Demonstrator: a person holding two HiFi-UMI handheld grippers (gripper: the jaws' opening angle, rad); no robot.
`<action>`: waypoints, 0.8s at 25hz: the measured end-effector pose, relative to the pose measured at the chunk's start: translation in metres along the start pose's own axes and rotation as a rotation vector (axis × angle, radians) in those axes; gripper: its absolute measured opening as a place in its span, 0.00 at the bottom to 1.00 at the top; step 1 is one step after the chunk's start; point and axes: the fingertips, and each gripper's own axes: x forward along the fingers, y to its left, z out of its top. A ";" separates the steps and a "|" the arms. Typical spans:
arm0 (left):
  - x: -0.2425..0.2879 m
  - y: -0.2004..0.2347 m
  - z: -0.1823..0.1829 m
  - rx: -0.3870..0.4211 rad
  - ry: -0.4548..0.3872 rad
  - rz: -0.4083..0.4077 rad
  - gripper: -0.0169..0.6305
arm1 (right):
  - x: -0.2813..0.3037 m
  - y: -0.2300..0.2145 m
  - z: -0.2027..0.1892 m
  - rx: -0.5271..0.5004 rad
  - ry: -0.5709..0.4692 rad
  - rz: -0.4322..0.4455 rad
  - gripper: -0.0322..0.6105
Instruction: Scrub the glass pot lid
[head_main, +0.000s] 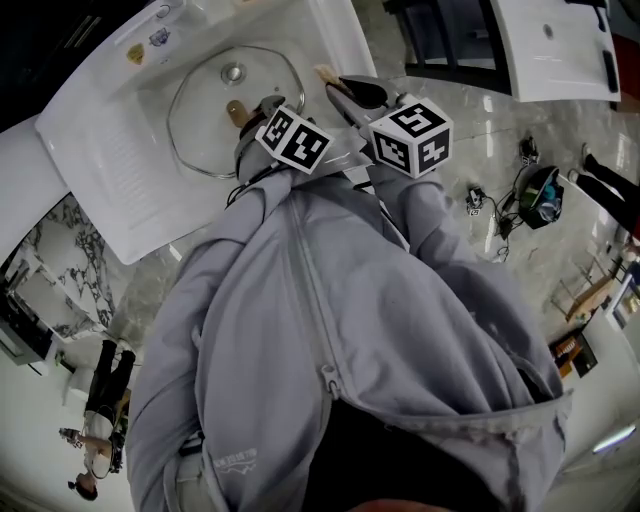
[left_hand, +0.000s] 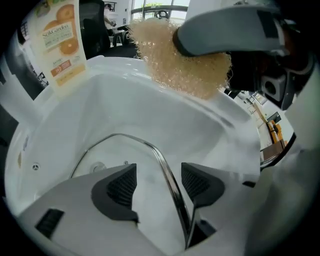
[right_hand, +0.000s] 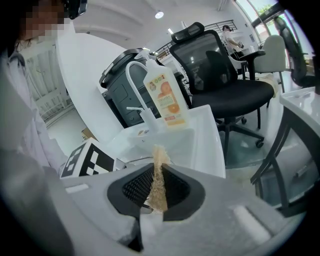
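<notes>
Lid (head_main: 205, 120), glass with metal rim: lies in the basin of the white sink (head_main: 110, 160). Left gripper (left_hand: 157, 182): points steeply down over the lid, jaws well apart. The rim runs between them, nearer the right-hand pad, and neither pad presses on it. Right gripper (right_hand: 157, 186): jaws clamped on a tan fibrous scrubber (right_hand: 158, 175), held by the sink's rim, apart from the lid. Bottle (right_hand: 164, 97), orange label: upright on the sink ledge beside the faucet (right_hand: 134, 82). Chair (right_hand: 220, 75), black: behind the sink. Jacket (head_main: 330, 330), grey: fills the lower head view.
</notes>
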 end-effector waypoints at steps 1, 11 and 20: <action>0.002 0.001 0.000 0.001 0.009 0.007 0.42 | 0.000 0.000 0.000 -0.002 -0.003 -0.003 0.11; 0.017 0.007 -0.003 0.083 0.063 0.088 0.42 | -0.001 -0.001 -0.001 -0.003 -0.018 -0.005 0.11; 0.005 0.009 -0.003 0.087 0.013 0.098 0.40 | 0.009 0.007 0.007 -0.039 -0.015 0.033 0.11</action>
